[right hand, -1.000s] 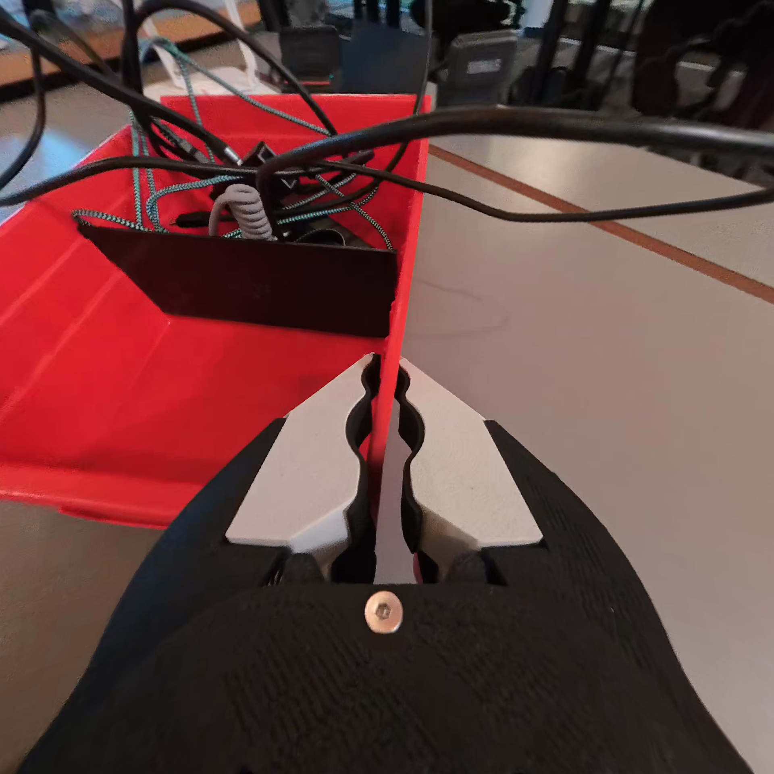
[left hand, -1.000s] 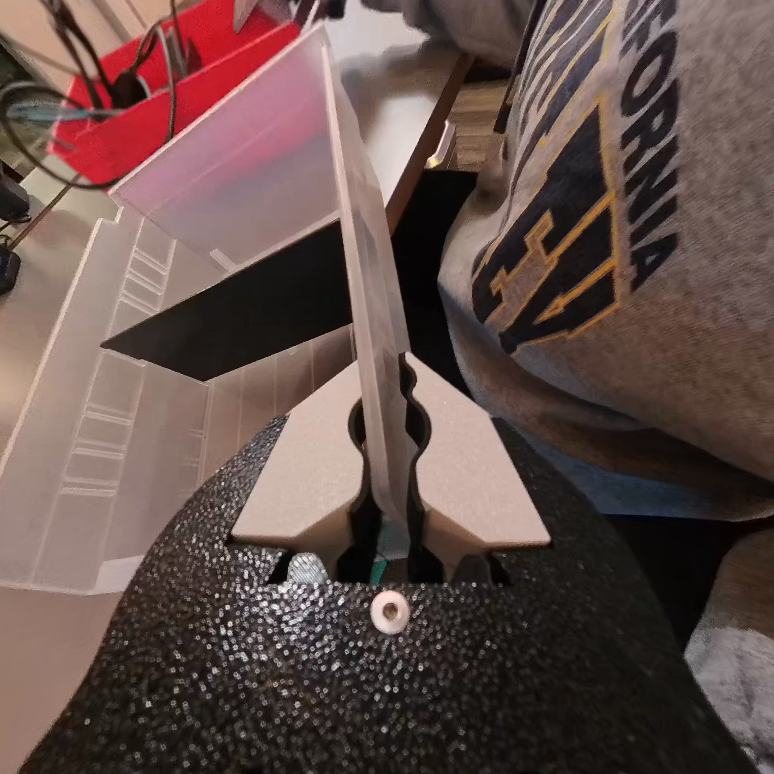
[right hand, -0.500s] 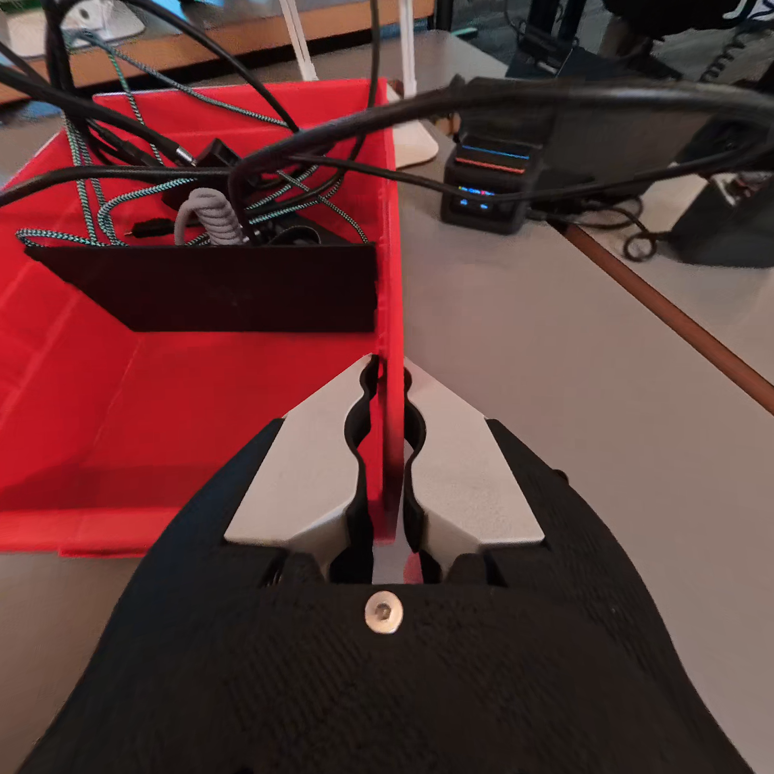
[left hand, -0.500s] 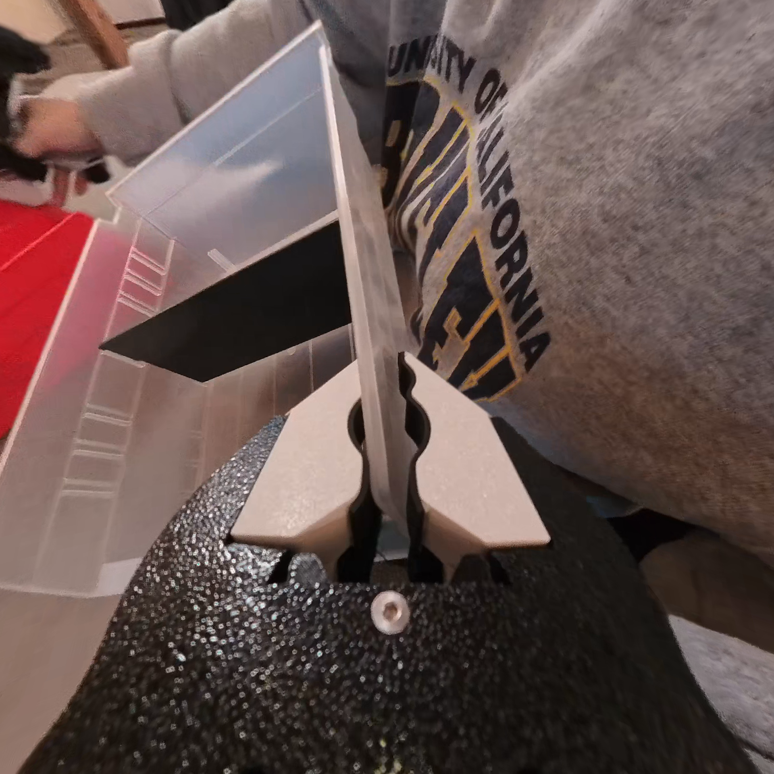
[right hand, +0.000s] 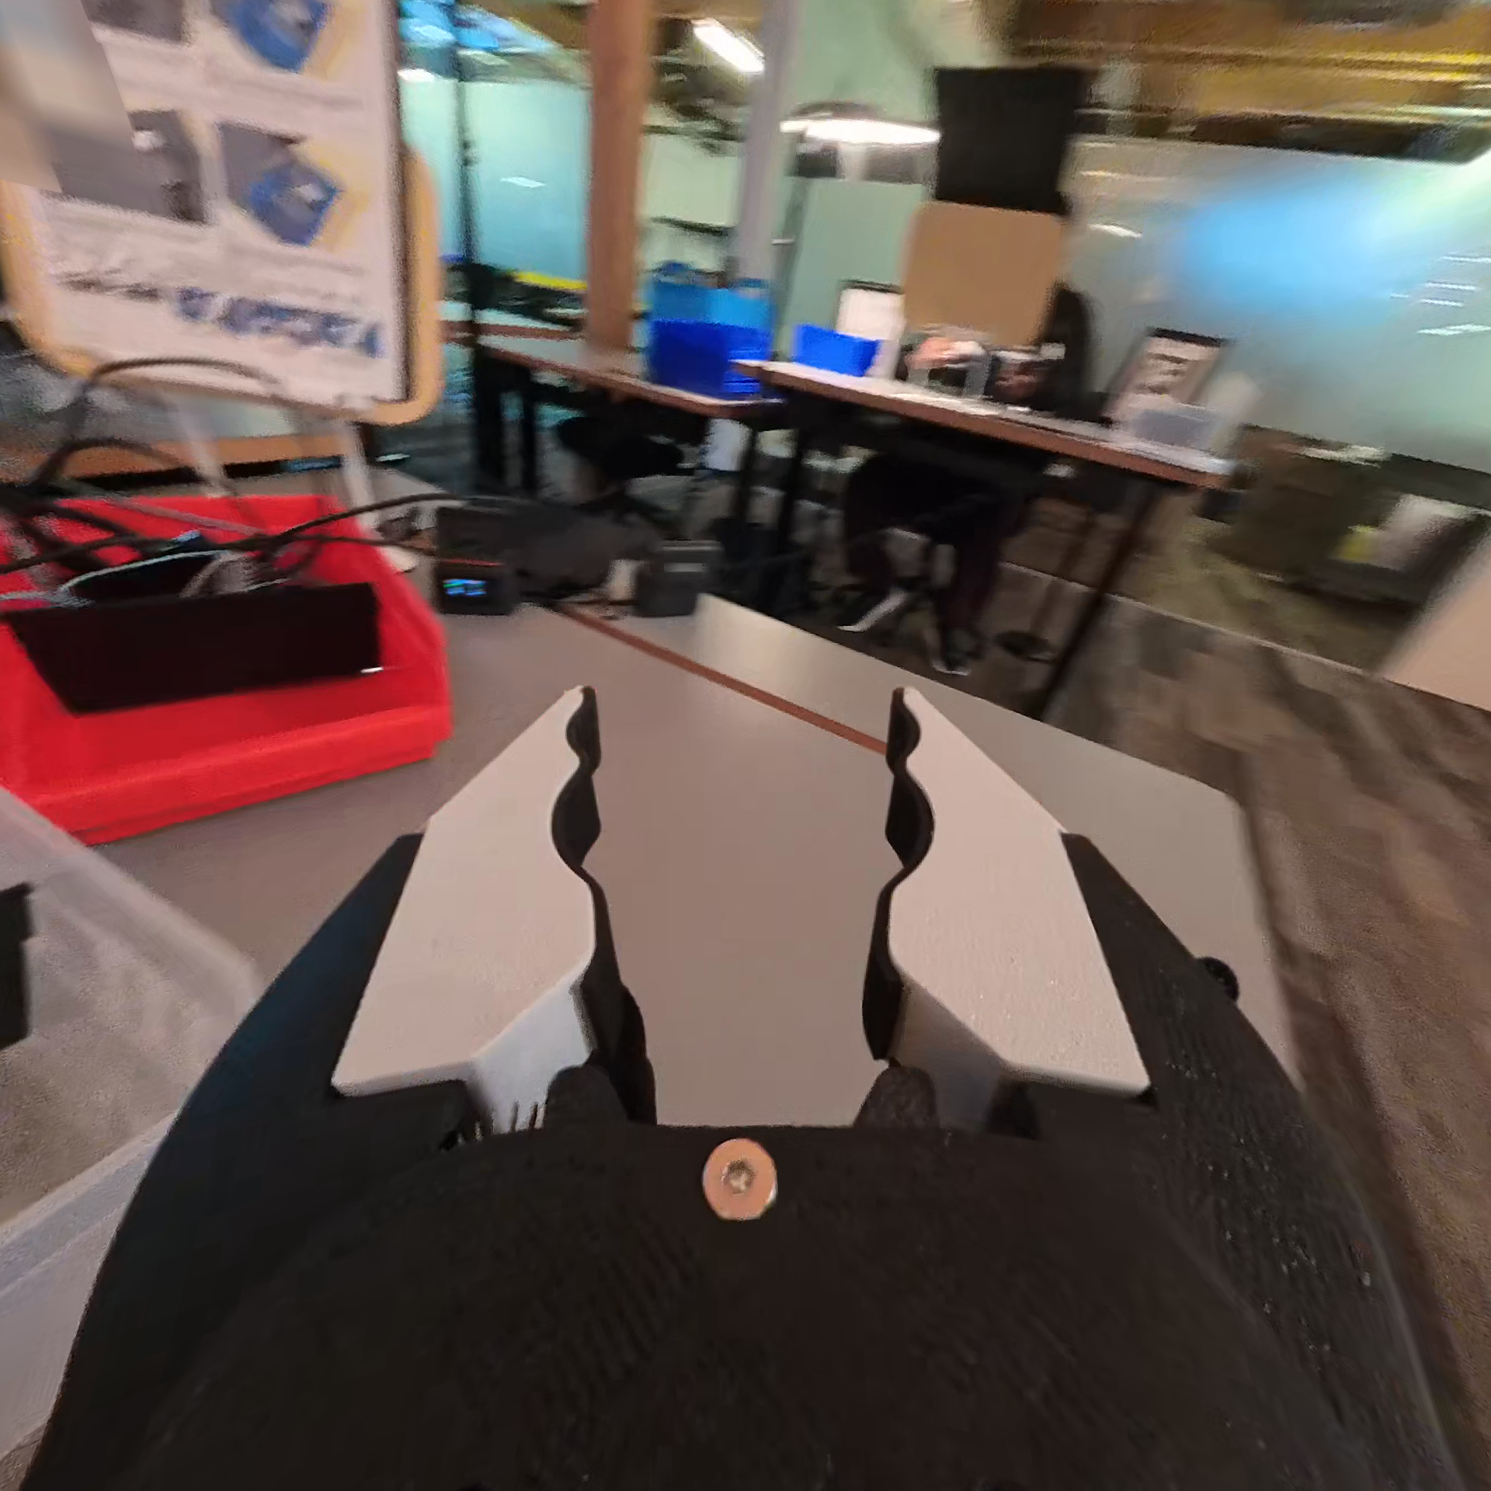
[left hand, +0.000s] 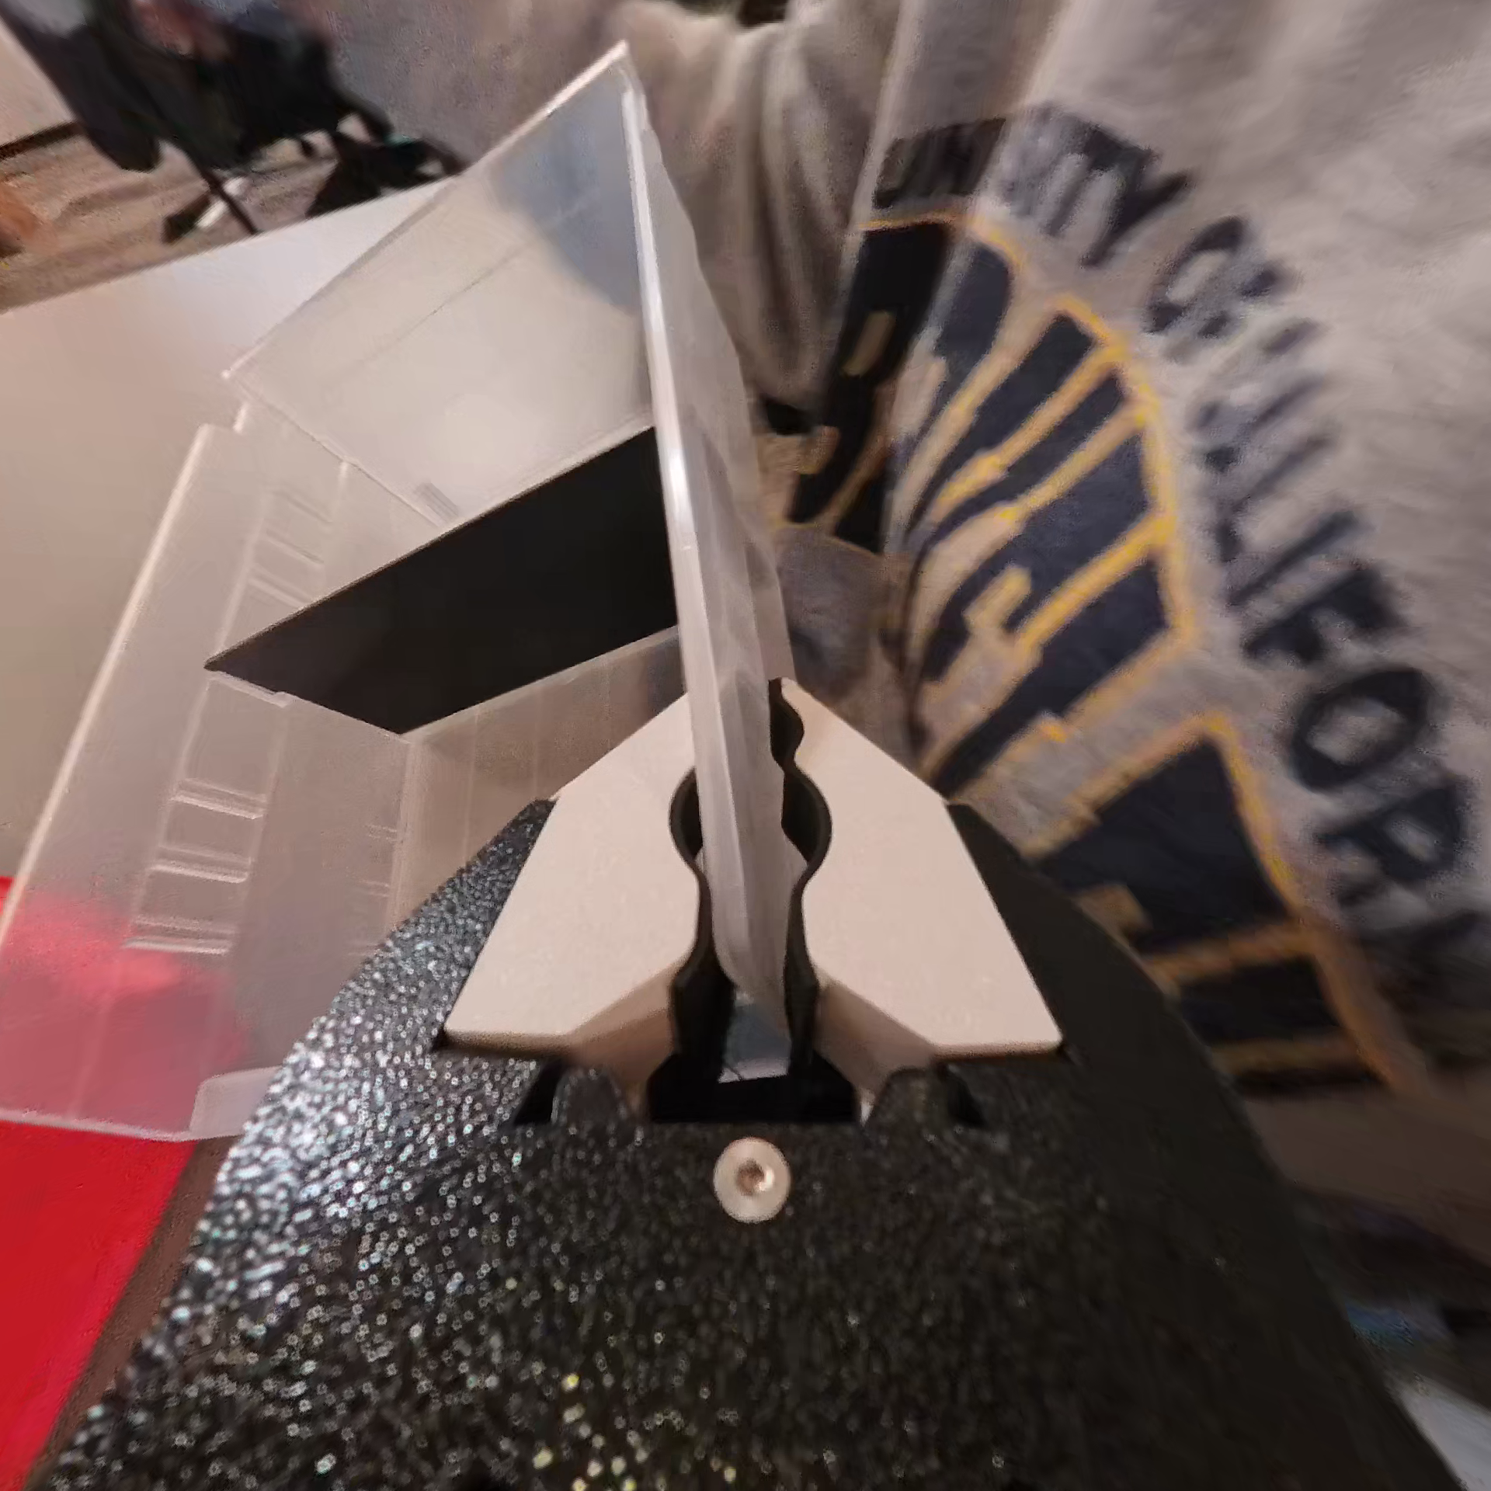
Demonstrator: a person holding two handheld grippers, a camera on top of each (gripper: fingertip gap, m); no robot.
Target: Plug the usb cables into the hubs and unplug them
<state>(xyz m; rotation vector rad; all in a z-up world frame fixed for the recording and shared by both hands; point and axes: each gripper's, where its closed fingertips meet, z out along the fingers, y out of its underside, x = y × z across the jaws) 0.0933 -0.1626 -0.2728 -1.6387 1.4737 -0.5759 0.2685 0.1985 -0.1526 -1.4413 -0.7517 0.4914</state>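
My left gripper (left hand: 742, 710) is shut on the side wall of a clear plastic bin (left hand: 323, 565) and holds it in the air close to a person's grey sweatshirt (left hand: 1129, 403). The bin has a black strip across its front and looks empty. My right gripper (right hand: 742, 718) is open and empty above the grey table (right hand: 726, 928). The red bin (right hand: 242, 750) with tangled black and braided cables (right hand: 121, 557) stands on the table to its left, apart from it. No hub shows clearly among the cables.
A corner of the clear bin (right hand: 81, 1008) shows at the right wrist view's lower left. Small black devices (right hand: 476, 585) sit at the table's far edge. A poster board (right hand: 226, 185) stands behind the red bin. Other desks, blue bins and a seated person lie beyond. There is about 40 centimeters between the tips of the two grippers.
My right gripper has let go of the red bin's wall, opened and pulled back to the right. My left gripper still holds the clear bin and has swung it toward the sweatshirt, over something red.
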